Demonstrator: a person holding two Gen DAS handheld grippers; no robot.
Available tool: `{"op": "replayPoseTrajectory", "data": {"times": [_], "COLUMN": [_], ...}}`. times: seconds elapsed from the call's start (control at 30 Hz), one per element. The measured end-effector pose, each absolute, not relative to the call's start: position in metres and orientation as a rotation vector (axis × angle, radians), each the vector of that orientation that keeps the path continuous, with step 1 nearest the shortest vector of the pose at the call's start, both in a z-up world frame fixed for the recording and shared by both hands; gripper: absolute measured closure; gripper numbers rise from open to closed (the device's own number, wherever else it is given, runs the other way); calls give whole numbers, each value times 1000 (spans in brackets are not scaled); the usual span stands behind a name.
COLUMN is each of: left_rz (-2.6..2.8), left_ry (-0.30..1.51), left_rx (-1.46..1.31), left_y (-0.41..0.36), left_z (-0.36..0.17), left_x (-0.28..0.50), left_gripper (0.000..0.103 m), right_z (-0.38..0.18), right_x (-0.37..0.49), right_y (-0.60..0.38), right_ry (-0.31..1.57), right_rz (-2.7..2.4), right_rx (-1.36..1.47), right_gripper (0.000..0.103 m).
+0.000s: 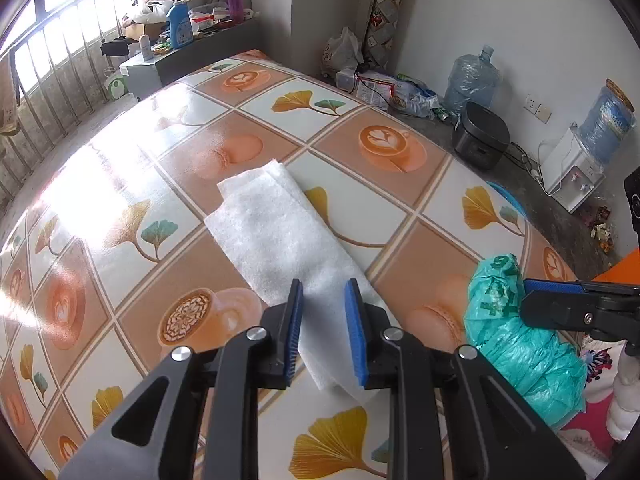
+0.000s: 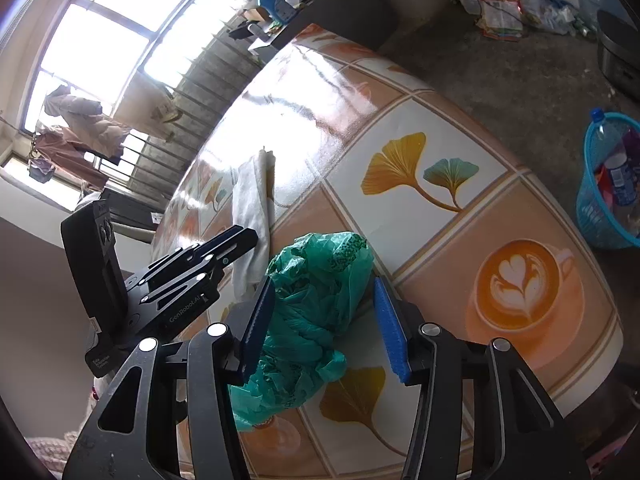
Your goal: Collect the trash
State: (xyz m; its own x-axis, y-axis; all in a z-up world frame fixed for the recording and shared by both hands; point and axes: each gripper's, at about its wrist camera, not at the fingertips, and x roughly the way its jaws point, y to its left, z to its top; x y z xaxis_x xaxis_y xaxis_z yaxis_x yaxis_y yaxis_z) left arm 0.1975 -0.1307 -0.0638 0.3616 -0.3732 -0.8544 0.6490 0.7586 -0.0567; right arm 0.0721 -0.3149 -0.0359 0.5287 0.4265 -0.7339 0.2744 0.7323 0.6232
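Big patterned table [image 1: 360, 128] fills both views, glossy oilcloth with ginkgo leaves and latte cups, and everything here gets placed off it. Down on the floor past the table's far corner sits the blue basket [image 2: 600, 216], bottles already inside; my guess is that's where the trash goes.

On the table, 2 pieces of trash. The white sheet [image 1: 280, 232] lies folded and flat near the table's middle, running toward its near edge. It looks like thin foam or padding: very light, soft, floppy, no risk of breaking. The left gripper [image 1: 323, 320] hangs right over the sheet's near end, jaws apart with the sheet between them, not pinching yet. I'd take it there at the near end, where the folded layers give some thickness; a flat sheet on slick oilcloth may just slide, so pressing down before closing seems wise.

Next, the green bag [image 2: 316, 304], a crumpled plastic bundle at the table's near right edge, just beside the sheet. Light, squashy, slippery film. The right gripper [image 2: 324, 328] straddles it, jaws wide apart on either side, the left pad close to the plastic, nothing clamped. Best hold is the bunched middle, where the film is thickest; a loose flap would likely slip out.
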Motion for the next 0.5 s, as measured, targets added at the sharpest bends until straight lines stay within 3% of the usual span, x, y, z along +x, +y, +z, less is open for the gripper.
{"op": "replayPoseTrajectory", "data": {"times": [0.07,0.27,0.5], "left_rz": [-664,-658,-698], "left_ry": [1006,995,1010], "left_rx": [299,291,278], "left_y": [-127,-122,-114], "left_z": [-64,-63,-62], "left_x": [200,198,189], "left_gripper": [94,103,103], "right_z": [-36,-36,-36], "right_x": [72,69,70], "right_y": [-315,-317,-322], "right_ry": [1036,1033,1031], "right_rz": [101,95,68], "right_rx": [779,777,763], "right_gripper": [56,57,58]}}
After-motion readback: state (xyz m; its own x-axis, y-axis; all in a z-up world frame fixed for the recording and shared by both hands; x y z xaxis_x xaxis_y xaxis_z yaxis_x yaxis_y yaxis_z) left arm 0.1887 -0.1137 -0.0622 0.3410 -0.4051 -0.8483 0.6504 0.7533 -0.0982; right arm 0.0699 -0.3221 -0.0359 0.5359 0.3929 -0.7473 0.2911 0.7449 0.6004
